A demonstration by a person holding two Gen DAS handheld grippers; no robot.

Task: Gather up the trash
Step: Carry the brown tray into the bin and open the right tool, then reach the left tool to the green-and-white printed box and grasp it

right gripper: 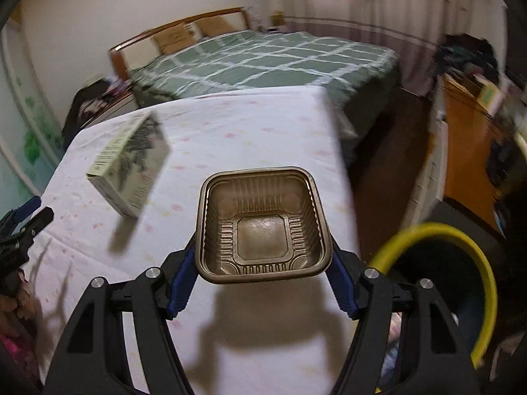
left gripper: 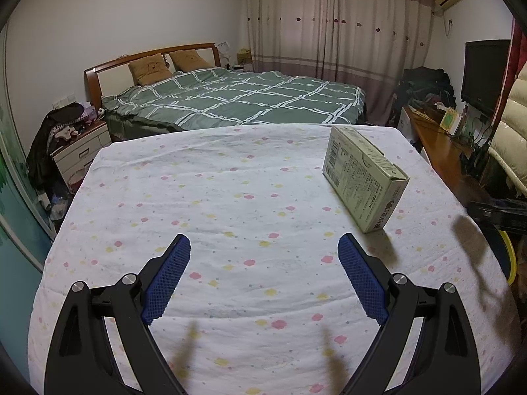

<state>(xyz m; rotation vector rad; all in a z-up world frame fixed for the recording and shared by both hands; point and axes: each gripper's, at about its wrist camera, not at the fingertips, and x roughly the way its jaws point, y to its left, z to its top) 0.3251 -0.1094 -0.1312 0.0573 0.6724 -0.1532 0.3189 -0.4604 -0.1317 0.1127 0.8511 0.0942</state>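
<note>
Now we carry the brown plastic tray (right gripper: 263, 223) in our right claw (right gripper: 263, 260), the blue pads pressed on its two opposite side walls just under the rim. It sits mouth-up and clear of the desk (right gripper: 257, 125), with its shadow on the flowered cloth beneath. The side grip probably keeps the shallow tray level, so any crumbs stay inside.

To the right of this claw and below it stands the yellow-rimmed bin (right gripper: 461, 237), beside the desk edge. We judge the tray is bound for it. The view is smeared.

Our left claw (left gripper: 263, 276) hangs above the cloth with jaws wide apart and nothing between them. Ahead of it and to its right lies the green carton (left gripper: 362, 177), resting on a long narrow side, apart from both pads. It is likely the next piece of trash; its broad faces offer the pads flat surfaces to close on.
</note>
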